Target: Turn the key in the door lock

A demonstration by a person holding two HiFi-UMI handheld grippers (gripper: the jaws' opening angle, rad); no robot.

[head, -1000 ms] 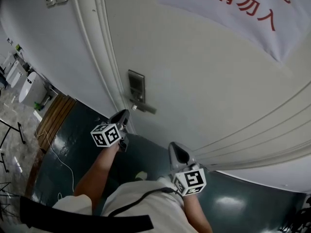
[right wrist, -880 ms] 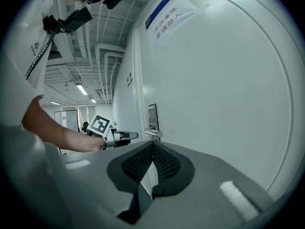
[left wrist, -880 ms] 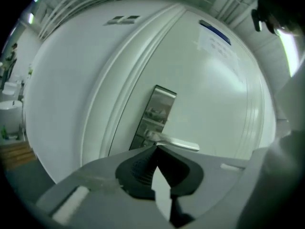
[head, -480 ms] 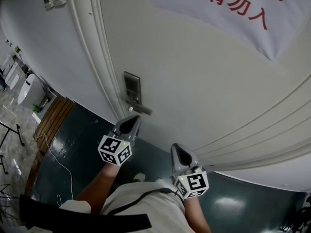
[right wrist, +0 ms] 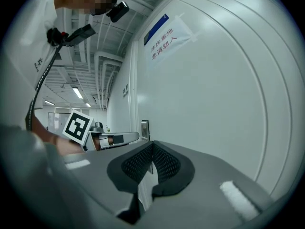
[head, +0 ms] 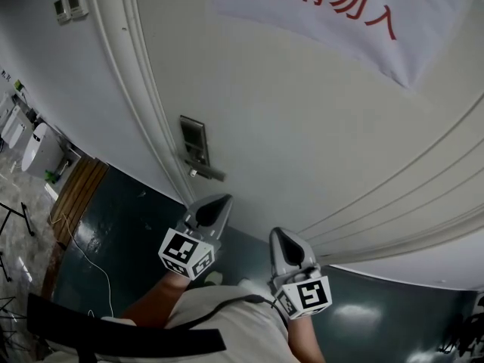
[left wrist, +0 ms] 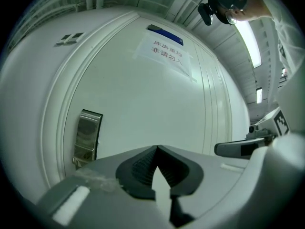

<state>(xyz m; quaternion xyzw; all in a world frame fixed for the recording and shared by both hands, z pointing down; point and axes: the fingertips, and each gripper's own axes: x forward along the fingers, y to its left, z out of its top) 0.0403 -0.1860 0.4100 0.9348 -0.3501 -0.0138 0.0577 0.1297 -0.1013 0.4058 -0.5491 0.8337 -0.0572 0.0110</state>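
A metal lock plate (head: pixel 193 140) with a lever handle (head: pixel 206 173) sits on the white door (head: pixel 318 127). It also shows in the left gripper view, as the lock plate (left wrist: pixel 87 136) at the left. I cannot make out a key on it. My left gripper (head: pixel 220 203) hangs below and to the right of the handle, apart from it, jaws shut and nothing between them. My right gripper (head: pixel 277 237) is further right near the door's lower panel, also shut and empty. Each gripper view shows its own pads pressed together: left gripper (left wrist: pixel 156 150), right gripper (right wrist: pixel 152 145).
A white banner (head: pixel 333 10) with red characters hangs high on the door. Wall switches (head: pixel 68 4) sit left of the door frame (head: pixel 136 104). The floor (head: pixel 121 218) is dark green, with a wooden pallet (head: pixel 76 195) and a cable (head: pixel 94 255) at the left.
The left gripper was right under the lever handle; it has drawn back to the right, away from the lock, and rolled. The right gripper has shifted slightly.
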